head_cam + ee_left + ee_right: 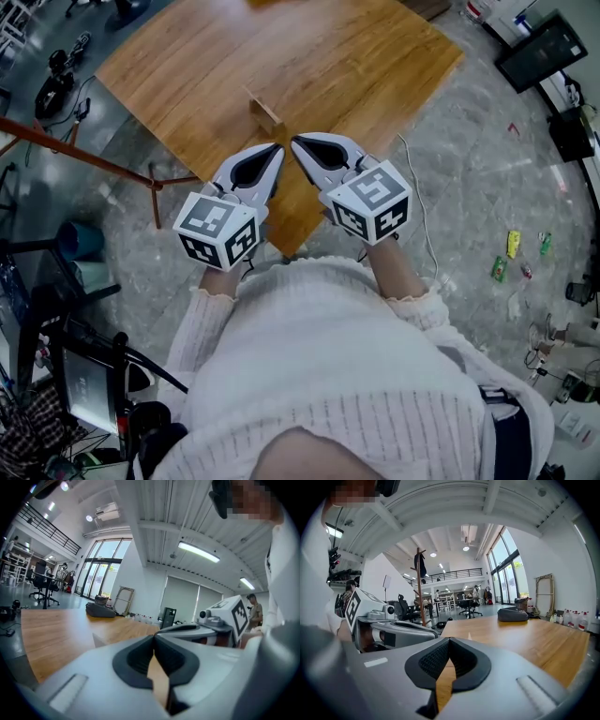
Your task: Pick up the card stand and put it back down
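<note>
Card stand sits near table corner, just beyond left tool and right tool, both shut.

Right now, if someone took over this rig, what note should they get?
Grippers: the left hand-held gripper is shut and empty; the right hand-held gripper too, their tips close together over the near table corner.
Things: the card stand sits on the wooden table, just beyond both tips, held by neither.
Done: no lift shows.
Left: open, grasp the card stand, lift it, set it back down.
</note>
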Available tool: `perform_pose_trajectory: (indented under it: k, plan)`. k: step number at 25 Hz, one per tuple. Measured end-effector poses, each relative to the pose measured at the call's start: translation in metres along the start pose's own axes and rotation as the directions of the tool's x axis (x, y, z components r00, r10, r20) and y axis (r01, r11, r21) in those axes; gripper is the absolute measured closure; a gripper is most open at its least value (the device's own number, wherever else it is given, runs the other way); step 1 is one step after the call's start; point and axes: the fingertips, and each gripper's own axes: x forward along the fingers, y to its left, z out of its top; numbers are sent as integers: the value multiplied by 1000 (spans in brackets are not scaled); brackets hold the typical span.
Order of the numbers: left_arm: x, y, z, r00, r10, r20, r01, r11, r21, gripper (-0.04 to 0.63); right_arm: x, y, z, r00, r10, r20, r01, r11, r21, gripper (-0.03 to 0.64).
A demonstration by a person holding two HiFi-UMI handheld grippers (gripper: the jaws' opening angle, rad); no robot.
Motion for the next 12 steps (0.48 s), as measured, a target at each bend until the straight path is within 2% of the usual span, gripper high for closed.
perform_pose_trajectory:
  k: [12]
  plan:
    - [-2, 11, -2, 1000, 5, 0, -5, 1000, -28, 587, 8, 6, 0, 999, 30, -16, -30, 1000, 2, 618]
